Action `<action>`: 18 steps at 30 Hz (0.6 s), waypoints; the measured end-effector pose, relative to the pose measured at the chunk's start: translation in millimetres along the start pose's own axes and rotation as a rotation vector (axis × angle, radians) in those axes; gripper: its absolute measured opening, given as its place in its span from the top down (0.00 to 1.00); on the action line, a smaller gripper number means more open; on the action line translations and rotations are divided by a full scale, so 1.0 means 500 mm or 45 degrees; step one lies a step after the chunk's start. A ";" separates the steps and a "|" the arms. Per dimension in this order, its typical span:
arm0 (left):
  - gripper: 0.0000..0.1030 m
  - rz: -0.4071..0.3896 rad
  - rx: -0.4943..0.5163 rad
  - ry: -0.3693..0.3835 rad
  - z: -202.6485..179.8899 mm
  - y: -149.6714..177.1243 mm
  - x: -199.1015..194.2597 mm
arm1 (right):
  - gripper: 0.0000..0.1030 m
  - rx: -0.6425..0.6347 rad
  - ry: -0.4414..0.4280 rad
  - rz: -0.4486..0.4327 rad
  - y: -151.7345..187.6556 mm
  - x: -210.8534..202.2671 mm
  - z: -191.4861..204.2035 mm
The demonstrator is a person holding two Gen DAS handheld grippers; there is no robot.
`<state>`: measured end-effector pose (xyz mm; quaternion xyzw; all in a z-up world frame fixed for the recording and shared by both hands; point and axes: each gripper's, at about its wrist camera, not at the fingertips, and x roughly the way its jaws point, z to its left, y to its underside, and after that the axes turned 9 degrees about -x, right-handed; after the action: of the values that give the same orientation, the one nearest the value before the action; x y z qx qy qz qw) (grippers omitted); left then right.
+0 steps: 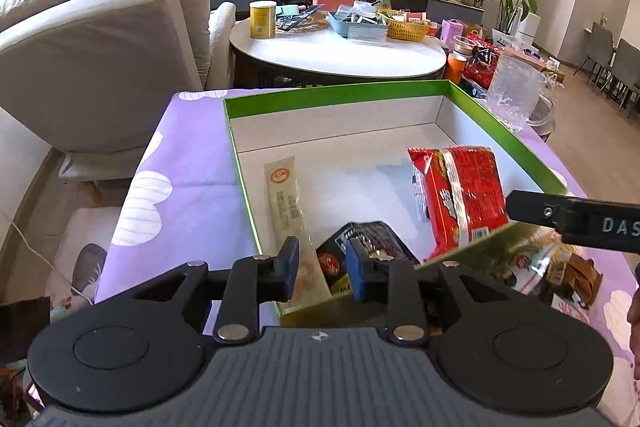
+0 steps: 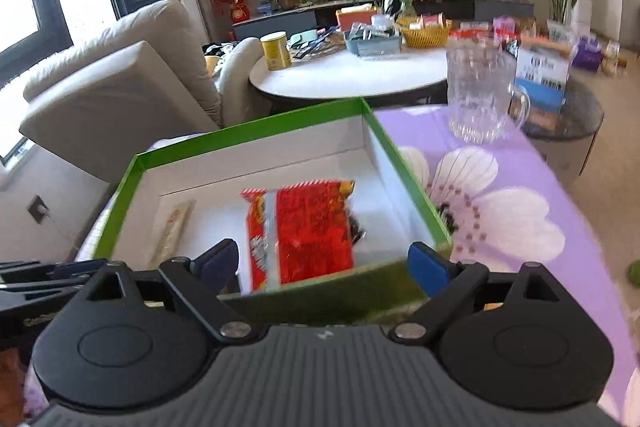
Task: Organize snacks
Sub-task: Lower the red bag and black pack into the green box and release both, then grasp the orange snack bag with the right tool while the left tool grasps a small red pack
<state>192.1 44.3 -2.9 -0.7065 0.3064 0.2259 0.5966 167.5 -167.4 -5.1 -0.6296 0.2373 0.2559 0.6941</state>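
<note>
A green-rimmed white box [image 1: 340,93] [image 2: 248,131] lies open on the purple floral cloth. Inside it are a beige stick packet [image 1: 286,203] [image 2: 176,223] at the left, a black packet [image 1: 368,243] near the front wall, and a red snack bag [image 1: 460,195] [image 2: 308,231] lying tilted at the right. My left gripper [image 1: 323,269] hovers over the box's front edge, its jaws narrowly apart and gripping nothing. My right gripper [image 2: 324,265] stands open in front of the red bag, pads clear of it. One of its fingers [image 1: 532,207] shows beside the bag's right edge.
A glass mug [image 1: 514,93] [image 2: 478,95] stands on the cloth behind the box's right corner. Loose snack packets [image 1: 560,267] lie right of the box. Beyond are a round white table [image 1: 340,47] with baskets and a yellow can, and a beige sofa [image 1: 100,47] at the left.
</note>
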 end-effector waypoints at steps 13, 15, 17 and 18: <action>0.73 -0.038 0.005 0.003 0.012 0.038 -0.063 | 0.29 0.015 -0.046 0.041 0.052 -0.056 0.004; 0.73 -0.033 -0.004 0.002 0.015 0.044 -0.068 | 0.29 -0.014 -0.086 0.053 0.062 -0.065 0.013; 0.73 -0.028 -0.015 -0.001 0.020 0.048 -0.072 | 0.29 -0.076 -0.131 0.071 0.078 -0.075 0.027; 0.73 -0.027 -0.018 -0.004 0.022 0.051 -0.074 | 0.29 -0.130 -0.156 0.085 0.087 -0.079 0.040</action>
<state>148.6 58.5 2.3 -0.7136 0.2962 0.2229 0.5945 109.2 -146.2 -10.3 -0.6390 0.2017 0.3288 0.6654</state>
